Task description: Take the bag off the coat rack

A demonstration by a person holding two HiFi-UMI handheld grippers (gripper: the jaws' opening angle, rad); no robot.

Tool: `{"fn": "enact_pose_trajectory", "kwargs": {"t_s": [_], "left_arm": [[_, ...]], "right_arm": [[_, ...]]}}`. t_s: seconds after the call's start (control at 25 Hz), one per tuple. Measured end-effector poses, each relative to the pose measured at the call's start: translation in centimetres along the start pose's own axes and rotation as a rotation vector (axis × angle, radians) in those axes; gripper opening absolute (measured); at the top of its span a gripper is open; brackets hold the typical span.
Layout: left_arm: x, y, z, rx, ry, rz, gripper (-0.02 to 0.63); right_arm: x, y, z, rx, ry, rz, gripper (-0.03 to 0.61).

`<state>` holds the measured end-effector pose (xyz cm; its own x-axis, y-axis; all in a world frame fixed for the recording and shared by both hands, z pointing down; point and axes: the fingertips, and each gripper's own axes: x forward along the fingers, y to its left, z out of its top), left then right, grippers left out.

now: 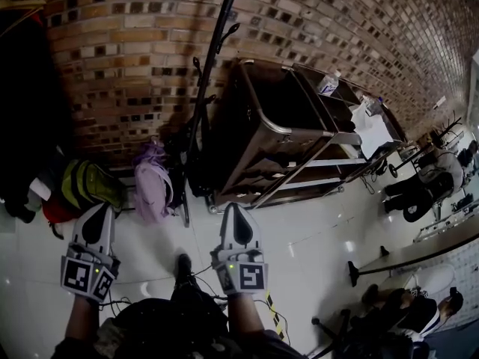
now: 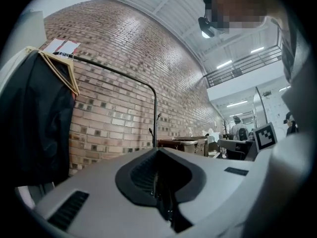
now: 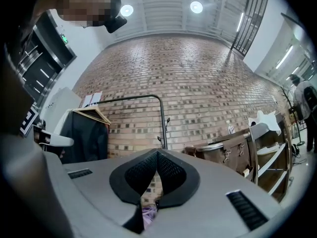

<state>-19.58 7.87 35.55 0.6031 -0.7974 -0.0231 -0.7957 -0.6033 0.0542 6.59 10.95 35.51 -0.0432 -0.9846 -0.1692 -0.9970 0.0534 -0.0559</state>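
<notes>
The slim black coat rack (image 1: 219, 43) rises at twelve o'clock against a rough brick wall (image 1: 135, 51). The soft lavender bag (image 1: 153, 185) slumps at its foot, at eleven o'clock; I cannot tell whether it hangs or sits. A yellow-green backpack (image 1: 90, 185) lies at ten. At one, a chrome-framed cart (image 1: 318, 135) carries a dark fabric bin, its inside in shadow. The left gripper (image 1: 100, 209) and right gripper (image 1: 233, 208) are both pinched closed, holding nothing, above glossy white floor (image 1: 299, 230).

There are two grippers (left gripper (image 1: 99, 214), right gripper (image 1: 236, 211)), one coat rack (image 1: 213, 58), two bags, a lilac bag (image 1: 153, 187) and a yellow-green bag (image 1: 90, 185), one cart (image 1: 299, 135), and one dark jacket (image 2: 29, 118).
</notes>
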Motion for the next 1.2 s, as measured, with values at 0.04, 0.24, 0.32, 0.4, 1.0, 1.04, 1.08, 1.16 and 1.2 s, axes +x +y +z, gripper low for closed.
{"fn": "enact_pose_trajectory", "kwargs": {"t_s": [0.04,0.24,0.32,0.4,1.0,1.04,1.08,1.16,1.2], "left_arm": [[1.1,0.0,0.0,0.004,0.000,0.003,0.015],[6.2,-0.5,-0.1,0.001,0.013,0.016,0.015],[8.2,-0.6,-0.2,0.002,0.023,0.024,0.015],[10.2,-0.7,0.1,0.006,0.010,0.036,0.015],[21.6,-2.0,-0.2,0.043,-0.052,0.105,0.015],[22.2,-2.1,-0.3,0.042,-0.053,0.104,0.015],[22.7,-2.2,-0.3,0.040,-0.053,0.103,0.015],[23.5,-2.3,-0.3,0.038,-0.050,0.097,0.015],[23.7,-2.2,-0.4,0.040,-0.042,0.094,0.015]], "right_arm": [[0.8,-0.8,0.0,-0.001,-0.006,0.001,0.029],[4.8,-5.0,-0.7,-0.028,-0.008,0.016,0.030],[6.7,-6.1,-0.4,-0.010,-0.009,0.025,0.030],[8.5,-7.3,-0.3,-0.002,-0.011,0.039,0.031],[17.5,-13.8,-2.2,0.005,-0.020,0.152,0.031],[17.9,-13.7,-2.2,0.004,-0.020,0.162,0.031],[18.3,-13.5,-2.2,0.002,-0.021,0.173,0.031],[19.1,-13.0,-2.5,-0.001,-0.020,0.194,0.029],[19.5,-12.7,-2.7,0.000,-0.015,0.201,0.031]]}}
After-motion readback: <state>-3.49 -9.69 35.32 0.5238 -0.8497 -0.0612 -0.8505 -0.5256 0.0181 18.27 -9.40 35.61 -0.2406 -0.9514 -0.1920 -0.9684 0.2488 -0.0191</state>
